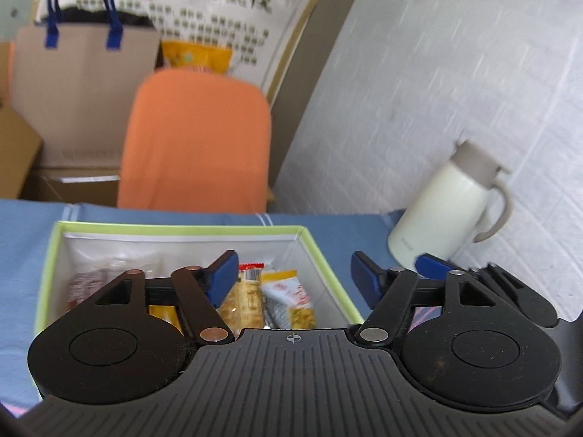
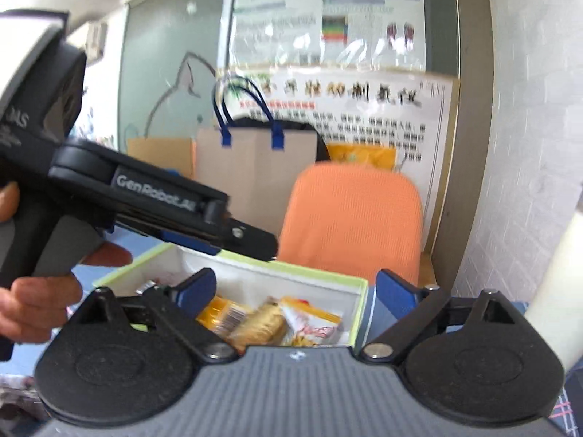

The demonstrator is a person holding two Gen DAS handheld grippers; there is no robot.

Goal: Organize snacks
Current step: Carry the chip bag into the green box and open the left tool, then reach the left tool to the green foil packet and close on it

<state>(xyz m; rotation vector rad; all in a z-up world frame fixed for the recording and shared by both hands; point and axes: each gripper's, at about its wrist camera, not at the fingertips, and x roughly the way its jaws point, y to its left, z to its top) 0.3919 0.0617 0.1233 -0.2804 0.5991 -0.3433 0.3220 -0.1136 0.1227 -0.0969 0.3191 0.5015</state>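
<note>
Hovering above one green-rimmed white cardboard box [image 1: 320,251], the left gripper [image 1: 291,276] has its two blue-padded fingers spread apart, holding nothing. The right gripper [image 2: 295,295] is likewise spread and empty. Inside the box lie at least four wrapped snack packets [image 1: 288,298], yellow, white and red. One cream thermos jug [image 1: 448,207] stands beside the box on one blue tablecloth [image 1: 22,255].

"GenRobot.AI" in pale letters along the side of the left gripper [image 2: 251,242], partly seen letters "JAS" on its camera housing [image 2: 32,87], large black Chinese characters with a red line beneath on the wall poster [image 2: 364,109], too blurred to read
</note>
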